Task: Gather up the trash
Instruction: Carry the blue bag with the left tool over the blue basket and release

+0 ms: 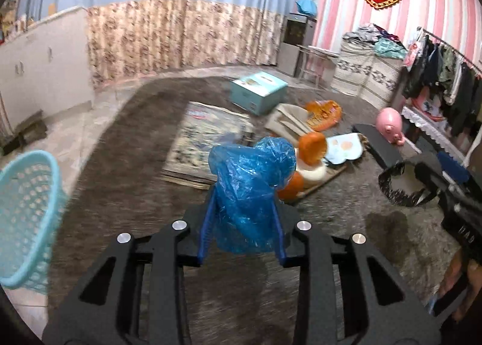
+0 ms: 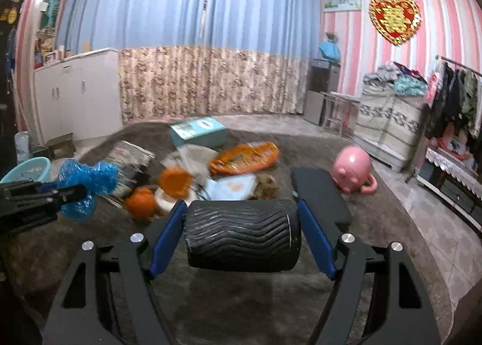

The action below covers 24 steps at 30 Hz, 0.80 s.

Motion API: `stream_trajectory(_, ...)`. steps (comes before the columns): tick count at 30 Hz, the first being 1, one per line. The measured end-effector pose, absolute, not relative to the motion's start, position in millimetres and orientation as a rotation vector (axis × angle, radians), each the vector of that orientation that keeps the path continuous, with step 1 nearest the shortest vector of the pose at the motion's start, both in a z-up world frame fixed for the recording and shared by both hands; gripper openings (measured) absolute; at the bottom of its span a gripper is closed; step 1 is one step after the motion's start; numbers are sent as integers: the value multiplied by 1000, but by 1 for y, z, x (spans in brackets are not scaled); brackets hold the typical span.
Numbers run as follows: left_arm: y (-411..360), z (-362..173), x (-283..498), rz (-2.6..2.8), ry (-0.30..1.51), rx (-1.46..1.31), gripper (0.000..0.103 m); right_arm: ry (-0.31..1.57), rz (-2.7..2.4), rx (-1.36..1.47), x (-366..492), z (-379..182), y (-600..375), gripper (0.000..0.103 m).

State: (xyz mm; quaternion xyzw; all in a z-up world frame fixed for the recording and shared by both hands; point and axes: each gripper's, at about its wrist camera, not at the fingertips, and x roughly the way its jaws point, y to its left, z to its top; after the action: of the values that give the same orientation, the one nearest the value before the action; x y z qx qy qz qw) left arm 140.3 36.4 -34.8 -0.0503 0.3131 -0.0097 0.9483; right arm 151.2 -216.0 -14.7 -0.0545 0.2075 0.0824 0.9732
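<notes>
Above the carpet (image 1: pixel 126 146), left gripper (image 1: pixel 244 209) jaws clamp a blue plastic bag (image 1: pixel 250 182); teal basket (image 1: pixel 27 209) lies left. Right gripper (image 2: pixel 241 236) jaws clamp a black ribbed cup (image 2: pixel 241 236) crosswise.

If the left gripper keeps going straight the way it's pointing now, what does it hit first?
Probably the orange and white tub on the carpet, just past the blue plastic bag that the left gripper holds. The bag hides part of that line, so depth is uncertain.
</notes>
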Motion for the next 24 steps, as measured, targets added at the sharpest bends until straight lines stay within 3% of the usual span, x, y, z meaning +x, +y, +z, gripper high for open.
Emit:
stream_trajectory(9,107,-16,106,105,595,-106,31,371,324,-132,160,16,-142,74)
stream_trajectory(24,255,-20,80,391,611,-152,31,418,595,-184,184,5,9,74)
